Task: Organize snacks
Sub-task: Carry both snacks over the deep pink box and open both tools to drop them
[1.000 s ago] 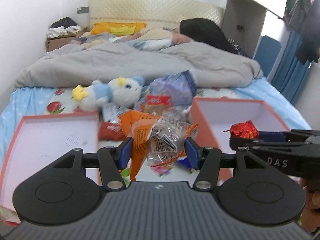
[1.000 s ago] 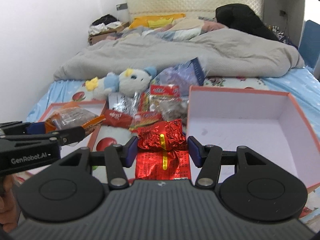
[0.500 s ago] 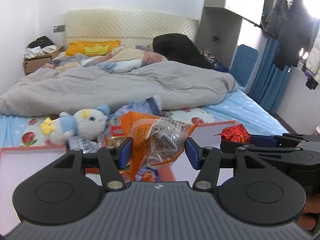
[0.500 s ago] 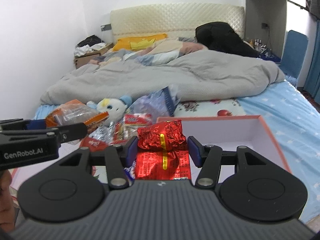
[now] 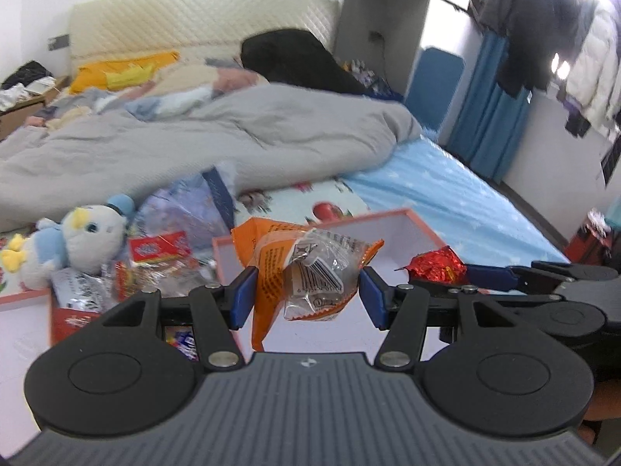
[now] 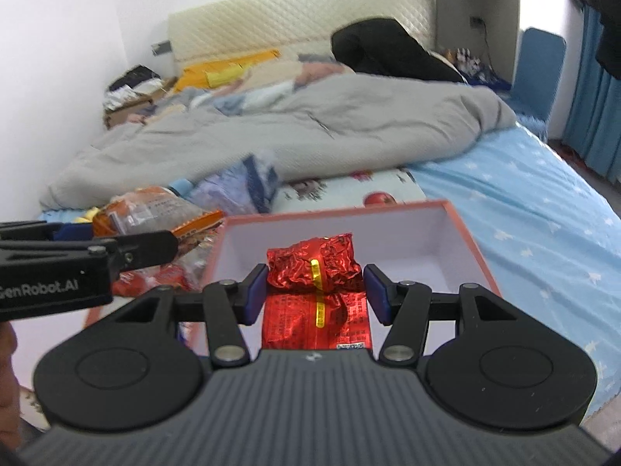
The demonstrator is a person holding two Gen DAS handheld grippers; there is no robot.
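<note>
Crinkled foil snack packet (image 6: 315, 268), rectangular

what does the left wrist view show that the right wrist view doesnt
Only the left wrist view shows the plush toy and hanging clothes. Only the right wrist view shows the red snack's flat printed lower half. Both show the orange snack packet, held by the left hand-held gripper, the red snack in the right hand-held gripper, the pink box and the grey duvet.

Left gripper (image 5: 306, 297) clamped on load; right gripper (image 6: 315, 294) likewise, side by side.
</note>
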